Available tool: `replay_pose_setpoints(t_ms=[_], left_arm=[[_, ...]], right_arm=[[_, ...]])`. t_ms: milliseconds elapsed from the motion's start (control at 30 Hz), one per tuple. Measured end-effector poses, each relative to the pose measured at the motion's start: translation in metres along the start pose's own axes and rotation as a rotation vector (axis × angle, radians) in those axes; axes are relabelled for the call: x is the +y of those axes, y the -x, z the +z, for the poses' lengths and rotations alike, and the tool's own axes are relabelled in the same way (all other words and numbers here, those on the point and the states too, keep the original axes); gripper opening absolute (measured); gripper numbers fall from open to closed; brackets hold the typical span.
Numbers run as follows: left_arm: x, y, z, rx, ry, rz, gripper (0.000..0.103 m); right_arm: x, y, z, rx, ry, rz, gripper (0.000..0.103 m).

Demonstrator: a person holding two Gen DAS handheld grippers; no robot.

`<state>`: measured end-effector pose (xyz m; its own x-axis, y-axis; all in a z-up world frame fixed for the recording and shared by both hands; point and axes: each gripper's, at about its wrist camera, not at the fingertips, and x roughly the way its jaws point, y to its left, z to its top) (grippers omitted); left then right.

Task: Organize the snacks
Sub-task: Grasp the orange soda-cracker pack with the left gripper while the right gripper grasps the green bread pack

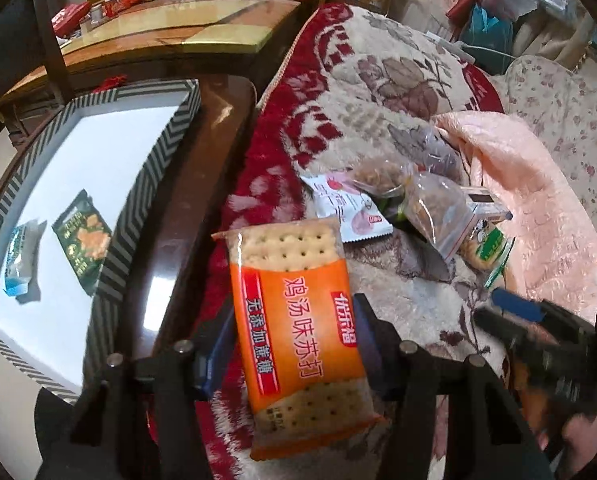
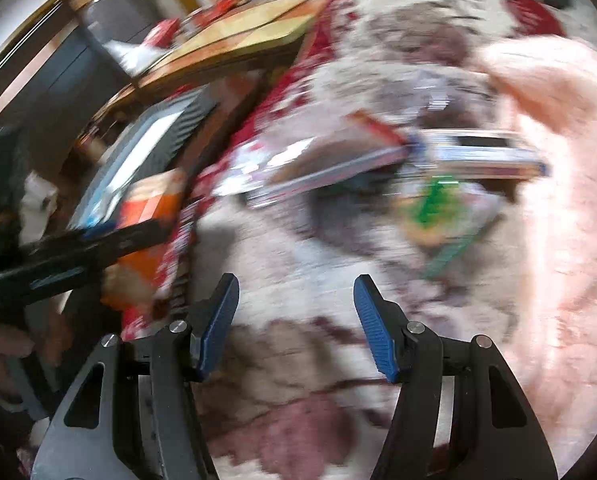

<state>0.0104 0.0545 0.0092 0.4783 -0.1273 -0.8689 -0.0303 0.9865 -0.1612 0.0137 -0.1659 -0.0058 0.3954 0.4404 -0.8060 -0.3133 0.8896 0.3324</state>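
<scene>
The left gripper (image 1: 294, 344) has its jaws clamped on an orange cracker pack (image 1: 298, 320) reading 鸡汤味苏打, above the blanket (image 1: 378, 80). 2 packets lie in the striped box (image 1: 154, 184). The right gripper (image 2: 296, 328) gapes empty near the snack pile (image 1: 418, 208).

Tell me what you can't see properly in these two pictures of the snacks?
- Left wrist view: the orange cracker packet hides the blanket under it, and the jaws cover its side edges.
- Left wrist view: the snack pile overlaps, so the green packet is partly hidden by a clear bag.
- Left wrist view: printing on the two packets in the striped box is too small.
- Right wrist view: motion blur smears the pile; no label is readable.
</scene>
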Motion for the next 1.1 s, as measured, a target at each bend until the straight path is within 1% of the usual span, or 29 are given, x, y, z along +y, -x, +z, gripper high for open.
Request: replay_pose_setpoints(t_ms=[33, 133, 200, 300, 333, 400, 500, 567, 667, 733, 867, 933, 1000, 1033, 1067, 1100], left_arm=[[-0.001, 0.000, 0.001, -0.006, -0.004, 0.004, 0.058], [-0.005, -0.002, 0.001, -0.002, -0.009, -0.002, 0.058], [-0.008, -0.004, 0.000, 0.007, -0.016, -0.005, 0.058], [-0.011, -0.007, -0.001, 0.019, -0.022, -0.012, 0.058], [-0.012, -0.007, -0.002, 0.023, -0.025, -0.013, 0.058], [-0.012, -0.007, -0.002, 0.024, -0.026, -0.012, 0.058], [-0.010, -0.007, 0.000, 0.022, -0.016, -0.012, 0.058], [-0.009, -0.008, 0.000, 0.023, -0.008, -0.011, 0.058], [-0.009, -0.009, 0.000, 0.026, -0.009, -0.011, 0.058], [-0.008, -0.010, 0.000, 0.031, -0.009, -0.011, 0.058], [-0.006, -0.014, 0.000, 0.043, 0.004, -0.013, 0.058], [-0.005, -0.015, 0.000, 0.046, 0.007, -0.014, 0.058], [-0.004, -0.015, 0.000, 0.047, 0.008, -0.013, 0.058], [-0.003, -0.016, 0.000, 0.048, 0.009, -0.012, 0.058], [-0.003, -0.016, 0.001, 0.049, 0.010, -0.012, 0.058], [-0.002, -0.016, 0.001, 0.050, 0.012, -0.013, 0.058]], right_arm=[[-0.014, 0.003, 0.002, -0.012, -0.030, -0.036, 0.060], [-0.042, 0.009, 0.006, -0.034, -0.095, -0.107, 0.060], [-0.055, 0.009, 0.012, -0.044, -0.123, -0.128, 0.060], [-0.062, 0.002, 0.023, -0.038, -0.130, -0.148, 0.060], [-0.060, 0.000, 0.028, -0.033, -0.106, -0.158, 0.060], [-0.051, -0.007, 0.038, -0.003, -0.014, -0.202, 0.060], [-0.040, -0.015, 0.045, 0.049, 0.103, -0.207, 0.060], [-0.033, -0.026, 0.049, 0.101, 0.189, -0.232, 0.060], [-0.024, -0.040, 0.050, 0.154, 0.316, -0.312, 0.060], [-0.017, -0.045, 0.052, 0.165, 0.398, -0.383, 0.060], [-0.002, -0.053, 0.054, 0.188, 0.568, -0.471, 0.060], [0.003, -0.061, 0.054, 0.217, 0.653, -0.508, 0.060], [0.003, -0.065, 0.057, 0.223, 0.682, -0.513, 0.060], [0.001, -0.065, 0.060, 0.228, 0.676, -0.489, 0.060], [-0.003, -0.063, 0.064, 0.226, 0.646, -0.444, 0.057], [-0.005, -0.062, 0.066, 0.225, 0.617, -0.402, 0.046]])
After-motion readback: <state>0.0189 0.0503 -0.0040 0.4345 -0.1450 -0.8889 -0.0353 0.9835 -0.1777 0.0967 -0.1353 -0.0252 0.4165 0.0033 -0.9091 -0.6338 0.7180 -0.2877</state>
